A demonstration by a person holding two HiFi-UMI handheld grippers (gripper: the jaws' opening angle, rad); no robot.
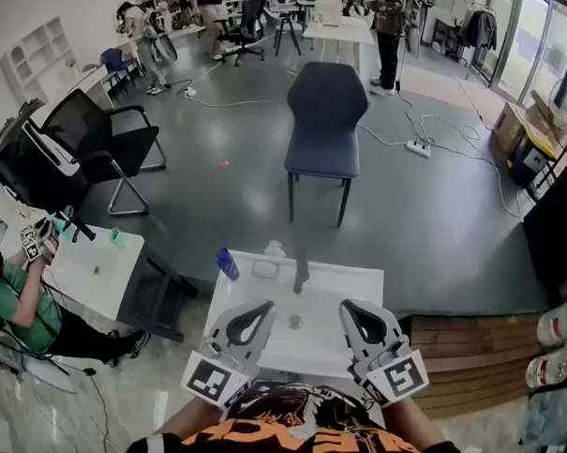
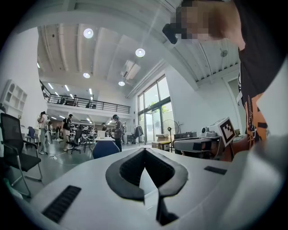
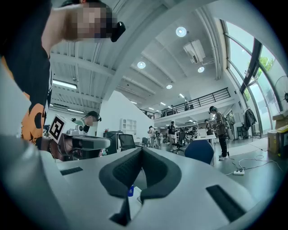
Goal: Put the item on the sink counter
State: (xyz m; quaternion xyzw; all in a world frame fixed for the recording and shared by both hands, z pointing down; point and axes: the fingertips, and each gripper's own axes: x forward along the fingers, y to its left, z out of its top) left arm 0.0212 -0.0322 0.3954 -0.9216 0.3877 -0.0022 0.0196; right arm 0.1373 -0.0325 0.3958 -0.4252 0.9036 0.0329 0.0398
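While left gripper (image 1: 253,321) and right gripper (image 1: 365,326) are hovering closed, empty, near the sink counter (image 1: 356,280) — nothing's being carried; a blue bottle (image 1: 226,263) is already sitting far left.

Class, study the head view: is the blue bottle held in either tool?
No, the blue bottle stands at the far left corner of the sink counter, well apart from the left tool and right tool.

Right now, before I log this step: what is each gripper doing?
Left gripper: closed, holding nothing.
Right gripper: closed, holding nothing.
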